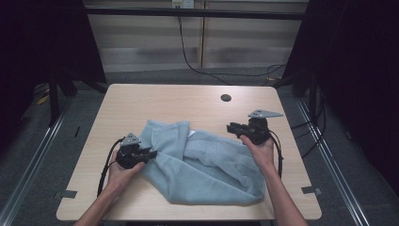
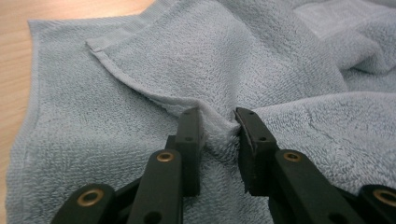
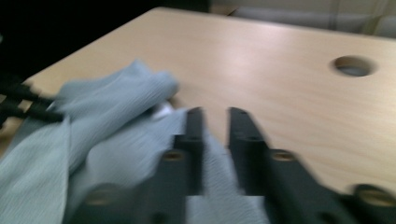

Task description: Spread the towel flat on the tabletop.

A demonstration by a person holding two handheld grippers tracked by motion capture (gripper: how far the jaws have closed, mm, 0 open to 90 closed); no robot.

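Note:
A light blue towel (image 1: 207, 165) lies rumpled and partly folded across the near half of the wooden table (image 1: 164, 101). My left gripper (image 1: 151, 153) is at the towel's left edge. In the left gripper view it (image 2: 217, 116) is shut on a raised fold of the towel (image 2: 233, 56). My right gripper (image 1: 229, 127) is held above the towel's far right edge. The right gripper view is blurred. There its jaws (image 3: 215, 112) stand close together with towel cloth (image 3: 107, 121) between their lower parts, and bare table shows between the tips.
A round cable hole (image 1: 226, 98) is in the table's far part, seen also in the right gripper view (image 3: 353, 66). A white label (image 1: 192, 134) shows on the towel near its middle top. Bare tabletop lies beyond the towel. Cables trail on the floor behind.

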